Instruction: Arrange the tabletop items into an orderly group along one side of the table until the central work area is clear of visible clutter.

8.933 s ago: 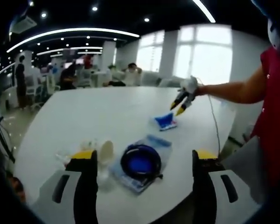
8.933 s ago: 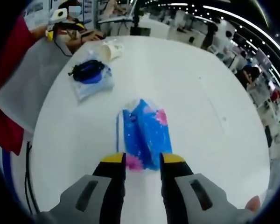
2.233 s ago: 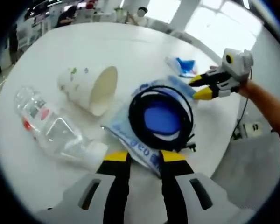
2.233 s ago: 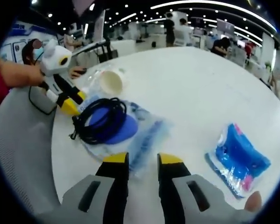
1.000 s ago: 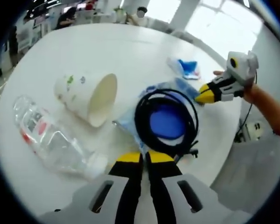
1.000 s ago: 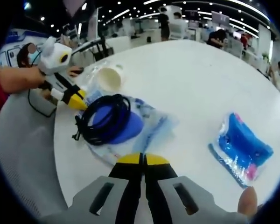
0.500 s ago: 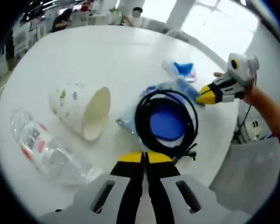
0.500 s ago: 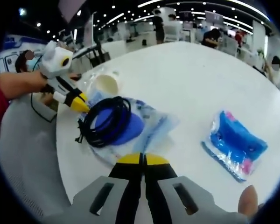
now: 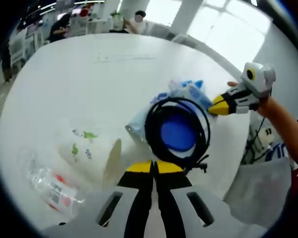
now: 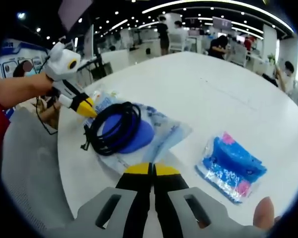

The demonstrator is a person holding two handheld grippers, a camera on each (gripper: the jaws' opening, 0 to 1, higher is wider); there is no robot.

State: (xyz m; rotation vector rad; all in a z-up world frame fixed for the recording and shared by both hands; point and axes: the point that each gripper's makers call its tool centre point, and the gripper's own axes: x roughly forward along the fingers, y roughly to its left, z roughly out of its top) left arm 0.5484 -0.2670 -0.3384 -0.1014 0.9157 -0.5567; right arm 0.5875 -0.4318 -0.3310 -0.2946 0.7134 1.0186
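Note:
A clear plastic bag [image 9: 139, 121] [image 10: 164, 131] holds a blue pad and a black cable coil [image 9: 178, 130] [image 10: 114, 126]. My left gripper [image 9: 154, 167] [image 10: 84, 106] is shut on one edge of the bag. My right gripper [image 10: 151, 170] [image 9: 219, 105] is shut on the opposite edge. A blue tissue packet [image 10: 231, 166] [image 9: 187, 87] lies just beyond the bag. In the left gripper view a paper cup [image 9: 92, 156] lies on its side, and a clear crushed bottle [image 9: 49, 191] lies beside it.
The white table [image 9: 89, 74] [image 10: 213, 84] stretches wide and bare past the items. A grey surface [image 9: 258, 183] [image 10: 30, 163] sits off the table's near edge. The person's arm [image 9: 285, 126] reaches in behind the right gripper. Desks and people stand far behind.
Both grippers stay shut on the bag and have carried it away from the cup and bottle, toward the blue packet, which now lies closer to it.

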